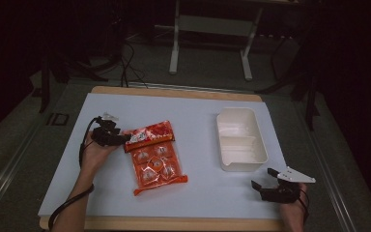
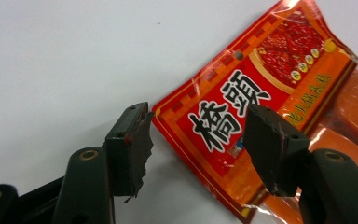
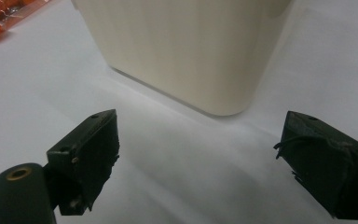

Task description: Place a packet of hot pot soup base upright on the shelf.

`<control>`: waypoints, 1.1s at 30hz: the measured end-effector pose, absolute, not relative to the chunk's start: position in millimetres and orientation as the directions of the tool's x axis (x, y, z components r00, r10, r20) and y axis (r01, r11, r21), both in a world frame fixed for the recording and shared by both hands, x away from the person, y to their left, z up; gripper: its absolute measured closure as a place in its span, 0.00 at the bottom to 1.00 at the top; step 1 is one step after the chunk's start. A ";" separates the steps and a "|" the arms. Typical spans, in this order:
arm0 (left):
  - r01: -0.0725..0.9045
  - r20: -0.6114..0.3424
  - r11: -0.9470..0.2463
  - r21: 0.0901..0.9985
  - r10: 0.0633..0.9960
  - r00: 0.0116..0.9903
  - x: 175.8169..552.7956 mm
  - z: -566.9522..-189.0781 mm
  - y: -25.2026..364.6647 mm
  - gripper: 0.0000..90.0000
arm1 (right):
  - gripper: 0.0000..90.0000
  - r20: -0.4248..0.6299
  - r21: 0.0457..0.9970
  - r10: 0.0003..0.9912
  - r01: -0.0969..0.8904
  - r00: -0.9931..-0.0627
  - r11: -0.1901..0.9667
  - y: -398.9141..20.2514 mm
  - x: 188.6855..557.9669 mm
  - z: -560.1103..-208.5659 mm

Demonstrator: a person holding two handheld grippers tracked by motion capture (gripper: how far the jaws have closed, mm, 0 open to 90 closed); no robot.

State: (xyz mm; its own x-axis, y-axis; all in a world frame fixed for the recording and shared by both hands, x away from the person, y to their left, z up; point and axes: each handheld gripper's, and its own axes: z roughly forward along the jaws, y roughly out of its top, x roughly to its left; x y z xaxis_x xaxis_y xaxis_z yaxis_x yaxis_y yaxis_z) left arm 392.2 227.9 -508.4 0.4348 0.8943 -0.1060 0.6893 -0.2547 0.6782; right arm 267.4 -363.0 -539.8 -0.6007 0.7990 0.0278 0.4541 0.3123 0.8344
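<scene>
An orange-red snack bag (image 1: 154, 157) lies flat on the pale table, left of centre, its red header with large white characters (image 2: 233, 112) turned toward the left hand. My left gripper (image 1: 123, 139) is open at the bag's upper left corner; in the left gripper view (image 2: 196, 149) the jaws stand on either side of the header's corner, one jaw over the bag. A cream plastic tub (image 1: 240, 139) stands empty at right of centre. My right gripper (image 1: 263, 178) is open near the front right of the table, pointing at the tub's near wall (image 3: 182, 51), nothing between its jaws (image 3: 200, 158).
The table top (image 1: 198, 193) is a light blue-white sheet on a wooden board with edges close to both hands. Beyond the far edge stand a white frame's legs (image 1: 174, 53) and dark cables on the floor.
</scene>
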 end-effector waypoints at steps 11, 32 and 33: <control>0.715 -0.093 -0.229 0.661 0.920 0.380 408.6 -513.0 227.9 0.47 | 0.13 0.034 0.837 0.801 0.454 -0.598 0.304 -363.7 267.3 -539.6; 0.755 -0.214 -0.208 0.621 0.883 0.419 409.3 -517.3 224.7 0.99 | 0.13 0.047 0.843 0.797 0.452 -0.602 0.292 -365.5 267.3 -539.5; 0.751 -0.212 -0.210 0.626 0.881 0.423 408.1 -515.9 224.7 1.00 | 0.13 0.048 0.842 0.796 0.453 -0.603 0.293 -365.6 267.3 -539.4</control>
State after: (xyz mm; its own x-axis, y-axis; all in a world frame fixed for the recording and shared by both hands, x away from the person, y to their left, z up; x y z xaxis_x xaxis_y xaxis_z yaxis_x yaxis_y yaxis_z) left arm 408.1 224.7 -515.9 0.4226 0.8812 -0.2120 0.7511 -0.2096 0.6260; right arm 267.3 -365.6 -539.4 -0.6030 0.7963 0.0476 0.4528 0.2925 0.8422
